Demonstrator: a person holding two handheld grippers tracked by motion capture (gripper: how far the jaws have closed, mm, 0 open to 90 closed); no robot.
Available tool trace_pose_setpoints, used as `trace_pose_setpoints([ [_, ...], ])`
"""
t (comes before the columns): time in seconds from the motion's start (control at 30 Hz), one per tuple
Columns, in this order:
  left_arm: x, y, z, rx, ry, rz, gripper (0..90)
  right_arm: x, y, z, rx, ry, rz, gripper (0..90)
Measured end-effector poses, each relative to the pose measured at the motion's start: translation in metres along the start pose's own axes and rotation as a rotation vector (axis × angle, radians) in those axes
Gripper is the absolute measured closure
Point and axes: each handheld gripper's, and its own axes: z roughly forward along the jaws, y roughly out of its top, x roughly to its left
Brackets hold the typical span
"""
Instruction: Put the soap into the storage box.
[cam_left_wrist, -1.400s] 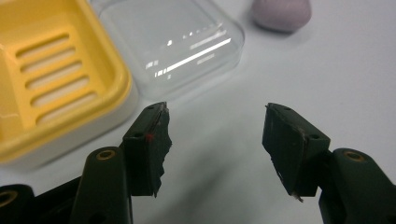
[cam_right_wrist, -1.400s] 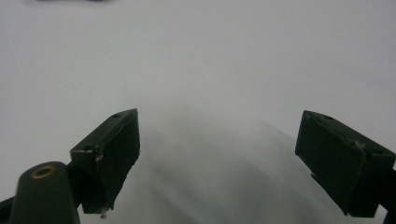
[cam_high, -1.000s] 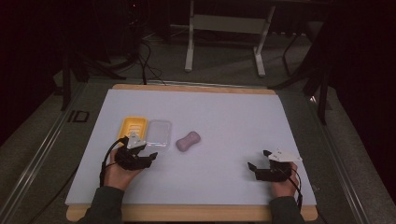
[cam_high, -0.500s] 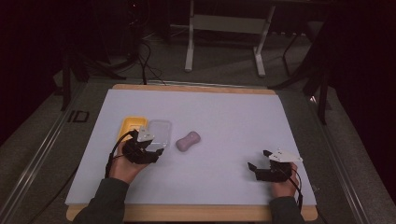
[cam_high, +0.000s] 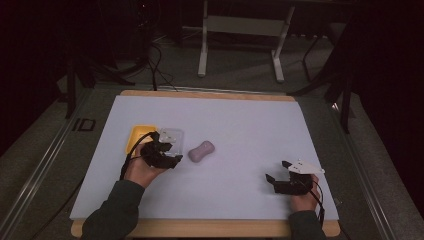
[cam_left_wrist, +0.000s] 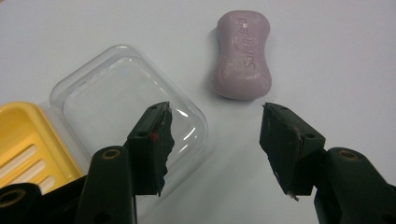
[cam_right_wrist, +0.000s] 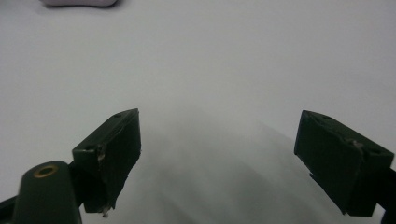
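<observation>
The left gripper (cam_left_wrist: 215, 140), jaws half-open and just closing on nothing, approaches the soap (cam_left_wrist: 243, 56) beside the lid (cam_left_wrist: 116, 88); next, straddle the soap. The right gripper (cam_right_wrist: 219, 158) idles, gaping and empty.

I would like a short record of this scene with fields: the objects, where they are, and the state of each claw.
soap: purple bar, lying flat on the white table, untouched
clear lid: beside the yellow dish, left of the soap
left claw: open, jaws have just been closing, nothing between them, hovering near the lid and soap
right claw: open, holds nothing, over bare table
</observation>
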Motion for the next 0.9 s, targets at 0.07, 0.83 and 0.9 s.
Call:
trace_pose_setpoints([
  [0.07,0.001,0.002,0.002,0.009,0.000,0.007,44.2,0.000,0.000,0.000,-0.001,0.000,0.000,14.3],
  [0.83,0.011,0.027,0.017,0.061,-0.065,0.029,43.3,0.000,0.000,0.000,-0.001,0.003,-0.005,14.4],
  [0.9,0.012,0.029,0.019,0.059,-0.081,0.022,43.2,0.000,0.000,0.000,-0.002,0.004,-0.006,14.3],
])
